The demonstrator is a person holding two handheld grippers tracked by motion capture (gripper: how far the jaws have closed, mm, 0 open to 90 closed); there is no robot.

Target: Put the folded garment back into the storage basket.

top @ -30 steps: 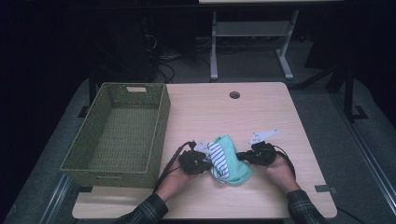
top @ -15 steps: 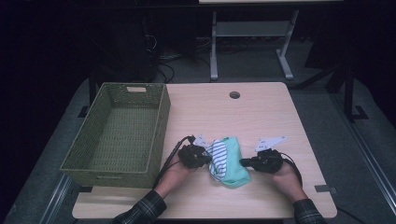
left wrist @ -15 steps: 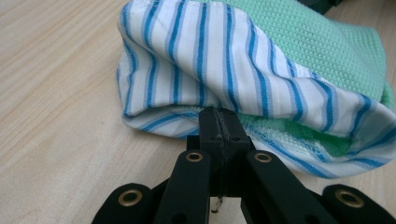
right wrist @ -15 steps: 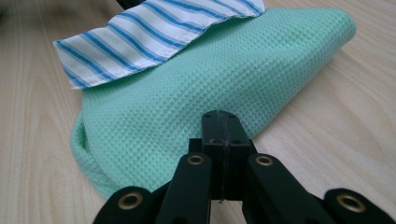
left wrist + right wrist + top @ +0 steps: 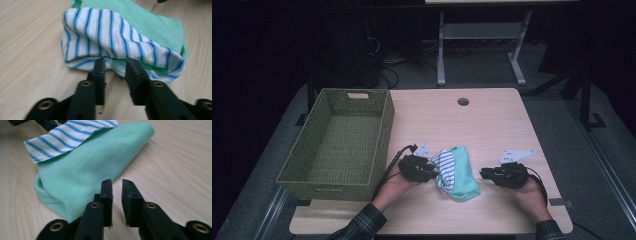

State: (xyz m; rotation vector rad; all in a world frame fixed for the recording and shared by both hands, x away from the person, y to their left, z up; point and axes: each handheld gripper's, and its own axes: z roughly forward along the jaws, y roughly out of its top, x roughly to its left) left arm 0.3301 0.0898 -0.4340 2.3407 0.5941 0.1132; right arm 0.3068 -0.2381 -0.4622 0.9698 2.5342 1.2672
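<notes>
Flanking the folded green towel (image 5: 460, 176), your left claw (image 5: 432, 172) has just been opening, released at its striped edge; your right claw (image 5: 484, 174), also just opening, sits released beside it.

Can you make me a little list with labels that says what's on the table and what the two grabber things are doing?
Table: light wood table
Basket: green woven basket, at the table's left, nothing seen inside
Cloth: folded green cloth with a blue-striped white cloth lying on it
Left gripper: jaws just opened, tips at the striped edge, not pressing it
Right gripper: jaws just opened a little, nothing between them, beside the green cloth
</notes>
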